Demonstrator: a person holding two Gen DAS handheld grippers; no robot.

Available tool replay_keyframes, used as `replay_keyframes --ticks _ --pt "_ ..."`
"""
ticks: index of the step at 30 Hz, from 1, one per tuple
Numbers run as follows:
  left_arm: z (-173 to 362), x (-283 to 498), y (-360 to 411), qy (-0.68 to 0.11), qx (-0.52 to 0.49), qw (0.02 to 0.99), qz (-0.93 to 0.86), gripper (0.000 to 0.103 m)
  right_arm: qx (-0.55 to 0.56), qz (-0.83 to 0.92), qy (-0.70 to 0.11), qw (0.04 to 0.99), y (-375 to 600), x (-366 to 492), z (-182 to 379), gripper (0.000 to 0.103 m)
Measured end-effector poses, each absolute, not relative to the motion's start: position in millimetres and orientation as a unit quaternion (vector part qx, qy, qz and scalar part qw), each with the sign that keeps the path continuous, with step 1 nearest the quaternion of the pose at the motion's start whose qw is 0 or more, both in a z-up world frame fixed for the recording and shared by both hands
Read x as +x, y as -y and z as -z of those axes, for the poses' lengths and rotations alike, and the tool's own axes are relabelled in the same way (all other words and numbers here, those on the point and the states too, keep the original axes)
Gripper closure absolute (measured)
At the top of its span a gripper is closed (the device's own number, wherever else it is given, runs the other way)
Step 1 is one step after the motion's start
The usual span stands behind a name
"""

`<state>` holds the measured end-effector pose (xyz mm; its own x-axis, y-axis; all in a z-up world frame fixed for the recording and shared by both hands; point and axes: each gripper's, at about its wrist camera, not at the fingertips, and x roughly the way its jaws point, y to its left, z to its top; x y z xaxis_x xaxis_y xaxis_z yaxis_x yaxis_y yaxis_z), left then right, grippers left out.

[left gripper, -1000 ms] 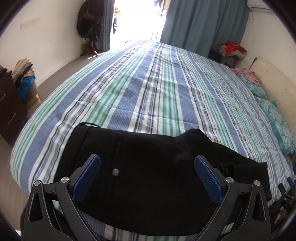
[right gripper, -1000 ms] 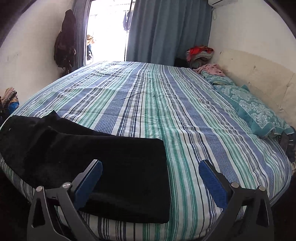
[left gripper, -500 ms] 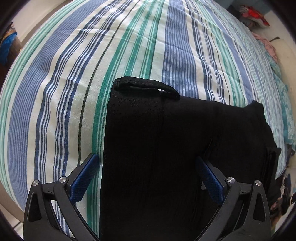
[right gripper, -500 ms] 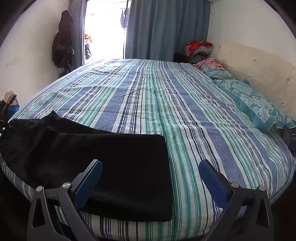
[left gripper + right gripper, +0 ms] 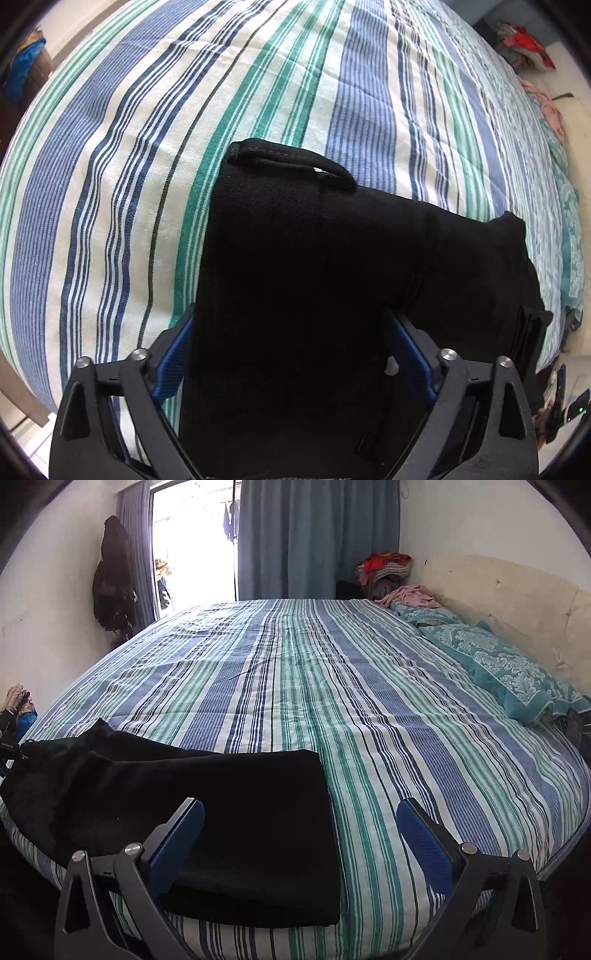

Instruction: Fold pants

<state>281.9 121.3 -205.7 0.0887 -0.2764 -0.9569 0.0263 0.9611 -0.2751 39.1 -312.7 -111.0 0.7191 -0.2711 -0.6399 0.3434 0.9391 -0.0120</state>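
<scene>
Black folded fabric pants (image 5: 332,295) on striped blue-green bed (image 5: 147,147); left tongs (image 5: 291,354) spread wide astride the waistband; right tongs (image 5: 299,834) agape, holding nothing

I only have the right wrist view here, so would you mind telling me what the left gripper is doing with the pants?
Observer: The left gripper is open, its blue pads straddling the waist end of the black pants, which lie on the striped bedspread.
Operator: Thank you. Is any part of the waistband sticking up?
Observer: Yes, a loop at the top edge arches up off the fabric.
Operator: And is my right gripper showing in that view?
Observer: No. In your own view the right gripper is open, with its left pad over the folded leg end of the pants.
</scene>
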Motion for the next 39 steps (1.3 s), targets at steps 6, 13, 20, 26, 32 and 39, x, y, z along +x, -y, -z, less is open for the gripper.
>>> replay_keyframes --ticks 6,13,20,26,32,39 --pt "174.8 250.3 -120.0 -0.644 -0.111 0.753 0.073 0.078 0.087 0.174 -0.328 0.924 325.1 36.0 108.0 0.000" --pt "111.7 218.7 -115.0 -0.595 -0.208 0.767 0.121 0.082 0.103 0.170 -0.318 0.927 328.7 33.7 103.3 0.000" --pt "59.3 189.2 -28.7 -0.576 -0.216 0.758 0.216 0.083 0.151 0.171 -0.313 0.922 342.7 28.1 104.2 0.000" --pt "61.4 186.8 69.8 -0.591 -0.155 0.749 0.256 0.083 0.183 0.192 -0.307 0.914 361.4 18.4 104.6 0.000" --pt "99.0 175.4 153.0 -0.602 -0.079 0.752 0.257 0.076 0.223 0.215 -0.304 0.901 381.7 7.4 108.7 0.000" --pt "99.3 135.6 227.6 -0.609 -0.082 0.692 0.379 0.057 0.263 0.220 -0.294 0.892 396.6 -2.9 112.2 0.000"
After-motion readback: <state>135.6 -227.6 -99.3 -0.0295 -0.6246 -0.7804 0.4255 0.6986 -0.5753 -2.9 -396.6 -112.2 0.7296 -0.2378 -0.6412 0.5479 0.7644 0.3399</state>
